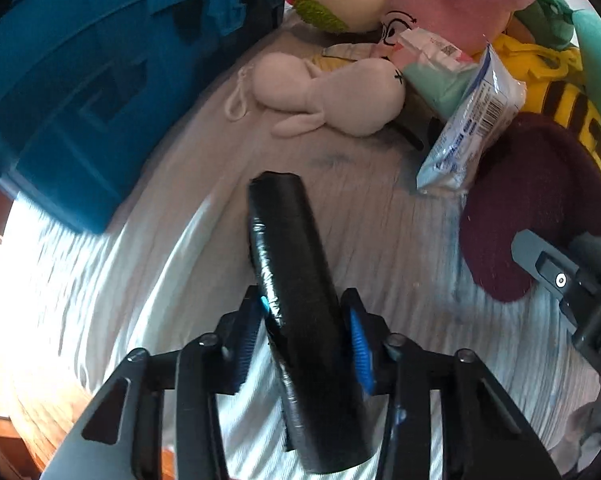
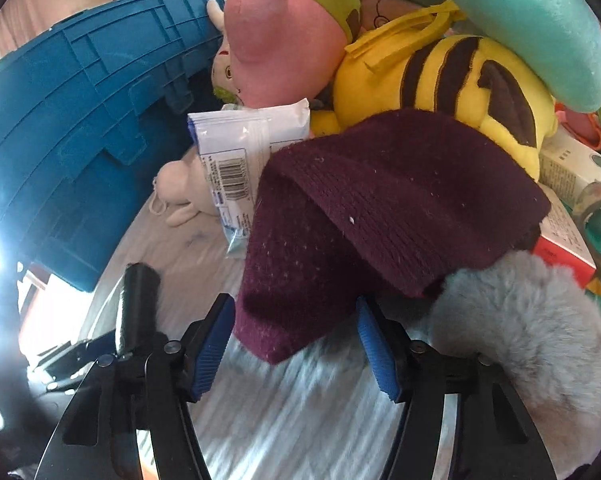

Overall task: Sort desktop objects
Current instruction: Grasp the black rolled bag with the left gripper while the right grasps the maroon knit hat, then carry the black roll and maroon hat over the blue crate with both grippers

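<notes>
Left wrist, fingers clamping black roll

No words or numbers can be read. A white plastic packet carries a black barcode and small blue print, too blurred to make out. A pale box has fine print and a dark round mark, unreadable. A white and red box shows faint lettering, also too small.
</notes>
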A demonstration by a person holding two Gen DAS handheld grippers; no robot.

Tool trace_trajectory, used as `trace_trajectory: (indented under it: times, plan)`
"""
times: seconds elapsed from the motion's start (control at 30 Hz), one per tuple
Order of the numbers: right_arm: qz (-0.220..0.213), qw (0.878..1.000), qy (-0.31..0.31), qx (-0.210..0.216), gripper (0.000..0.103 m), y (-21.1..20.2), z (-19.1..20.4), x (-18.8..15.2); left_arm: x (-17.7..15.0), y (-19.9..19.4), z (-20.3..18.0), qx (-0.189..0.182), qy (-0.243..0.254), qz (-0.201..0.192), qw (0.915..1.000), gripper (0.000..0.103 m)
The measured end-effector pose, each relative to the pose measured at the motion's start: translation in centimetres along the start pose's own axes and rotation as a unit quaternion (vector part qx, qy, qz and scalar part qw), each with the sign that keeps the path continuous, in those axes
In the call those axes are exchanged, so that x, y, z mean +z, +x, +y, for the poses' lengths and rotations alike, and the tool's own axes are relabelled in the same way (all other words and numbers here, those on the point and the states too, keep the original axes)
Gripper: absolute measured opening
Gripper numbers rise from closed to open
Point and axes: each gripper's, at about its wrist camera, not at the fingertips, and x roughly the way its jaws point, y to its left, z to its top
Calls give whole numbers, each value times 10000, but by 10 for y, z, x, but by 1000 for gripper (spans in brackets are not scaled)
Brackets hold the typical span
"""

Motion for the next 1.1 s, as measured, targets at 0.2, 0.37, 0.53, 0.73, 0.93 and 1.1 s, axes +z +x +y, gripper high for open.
trace_trajectory:
  times: [0.2,0.37,0.53,0.73,0.93,1.1]
  plan:
    - [-151,9997,151,-116,88,7,-1,9,8,4,1,-44,58,-17,10000,37]
    - [-203,9988,128,-438,90,21,3,13,10,5,3,-104,134,-28,9999,36]
    - [-91,9984,69,-548,36,24,-3,13,9,2,5,-222,156,-17,9996,35]
    - [-124,9994,-13,-333,33,2,0,9,13,-20,-3,-388,294,-232,9985,34]
    - [-281,9993,-130,-192,31,-33,6,13,23,-46,-13,-492,365,-510,9968,34]
    - [-536,9983,-206,-141,29,-65,11,28,45,-78,-22,-598,416,-756,9945,34]
